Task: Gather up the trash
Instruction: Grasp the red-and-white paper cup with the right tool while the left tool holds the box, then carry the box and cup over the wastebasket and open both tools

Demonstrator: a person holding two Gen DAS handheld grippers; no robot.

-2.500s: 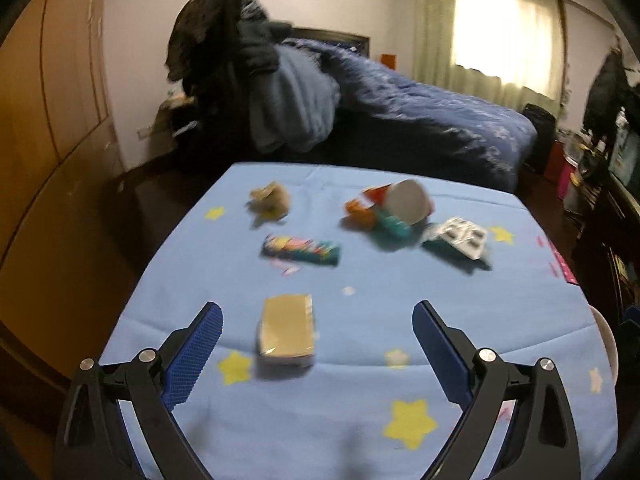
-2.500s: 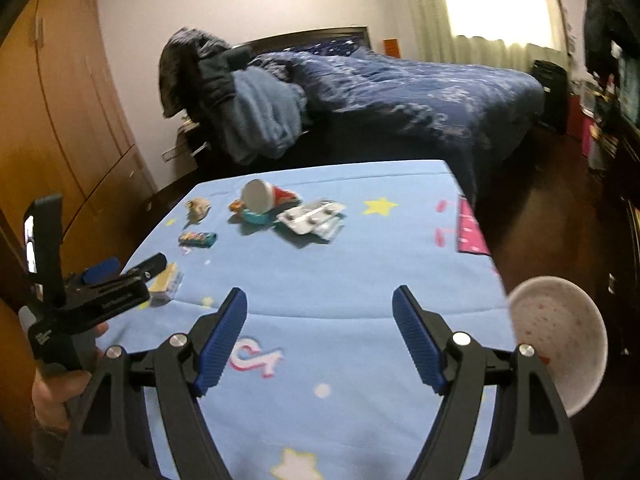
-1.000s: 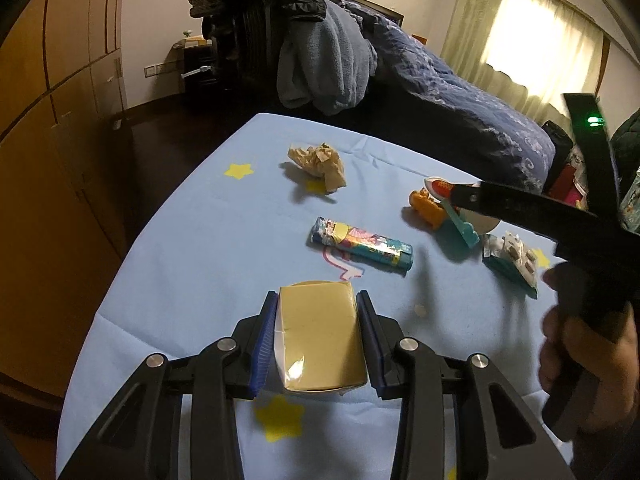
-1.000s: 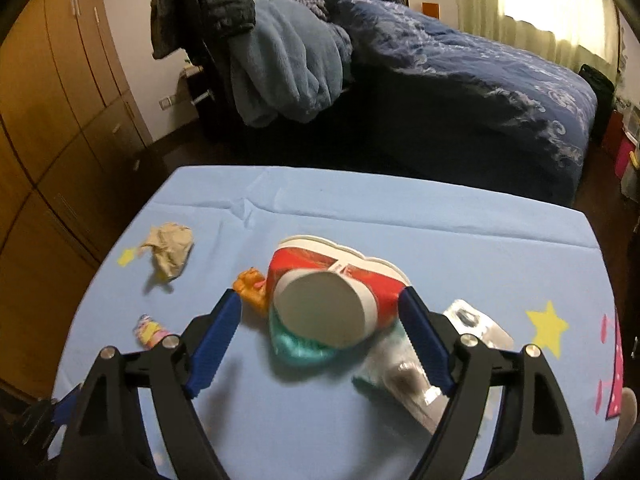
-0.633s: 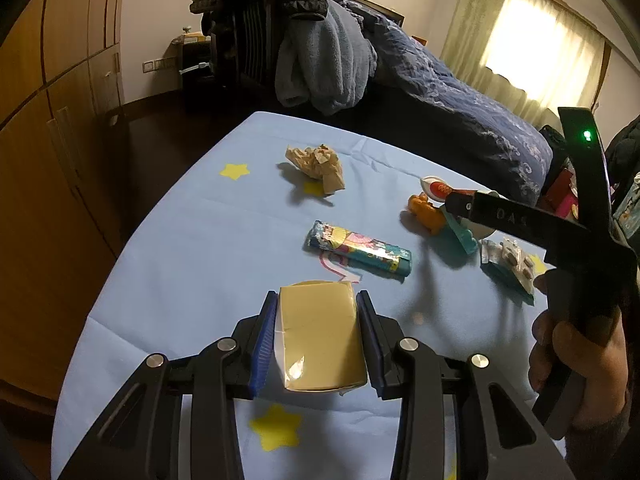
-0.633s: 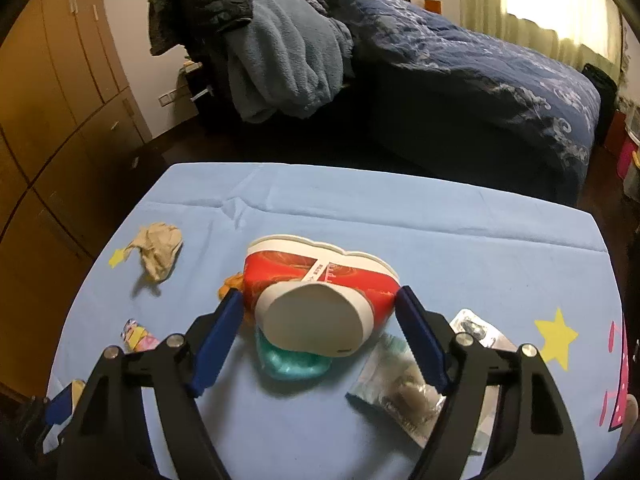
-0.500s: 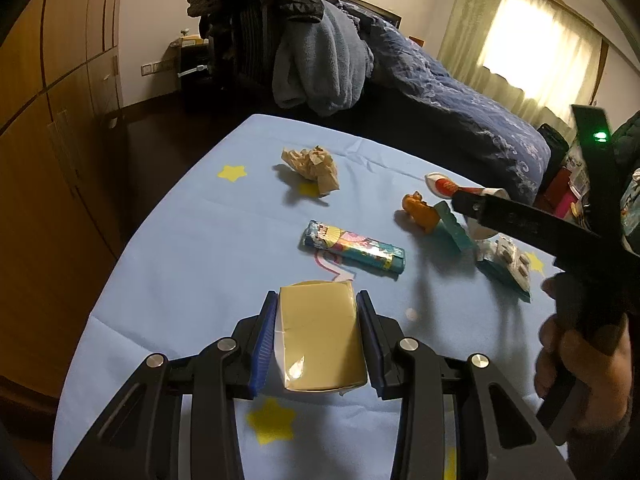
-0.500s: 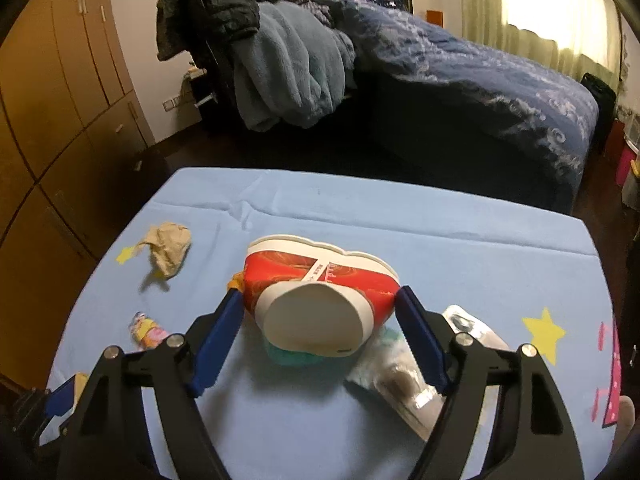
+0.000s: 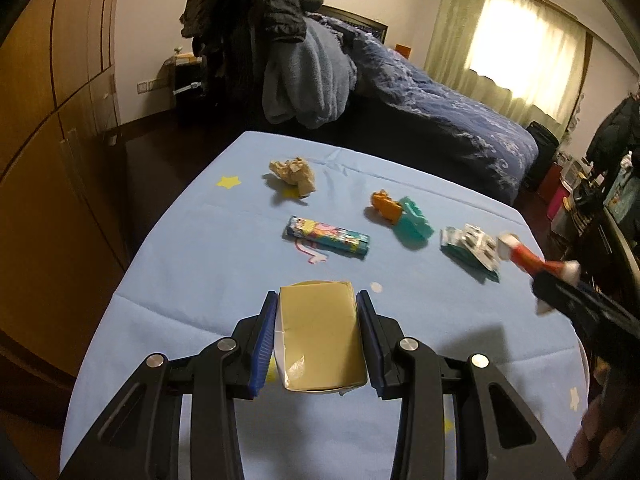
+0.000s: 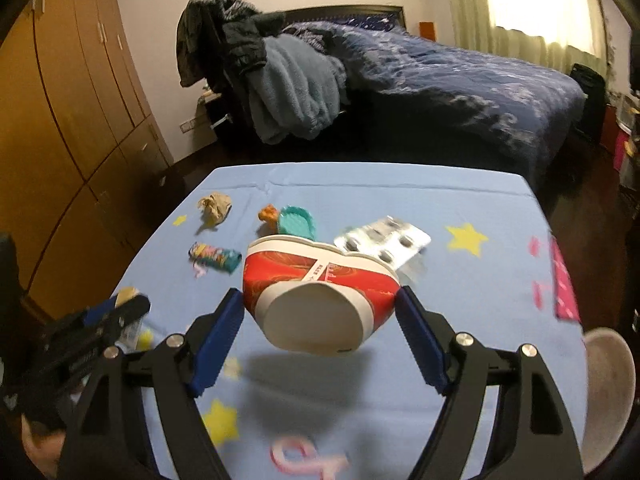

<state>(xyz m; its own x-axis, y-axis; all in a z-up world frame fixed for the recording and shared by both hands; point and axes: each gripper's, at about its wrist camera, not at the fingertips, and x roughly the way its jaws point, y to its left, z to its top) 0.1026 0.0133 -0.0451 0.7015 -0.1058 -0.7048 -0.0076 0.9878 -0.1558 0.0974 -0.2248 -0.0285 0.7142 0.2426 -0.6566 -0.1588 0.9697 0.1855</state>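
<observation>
Left gripper (image 9: 318, 344) clamped on tan carton (image 9: 320, 336), just above blue tablecloth (image 9: 200, 264). Right gripper (image 10: 320, 336) clamped on red-white paper cup (image 10: 320, 292), lifted off cloth. Beyond: candy wrapper (image 9: 326, 237), blister pack (image 10: 384, 240), crumpled paper (image 9: 294, 174).

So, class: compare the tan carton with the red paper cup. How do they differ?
The tan carton is a flat-sided box in plain tan; the red paper cup is round, red with white bands. The carton sits squeezed in the left hand-held gripper; the cup lies sideways in the right hand-held gripper, its white base facing the camera. Both are held above the blue cloth.
</observation>
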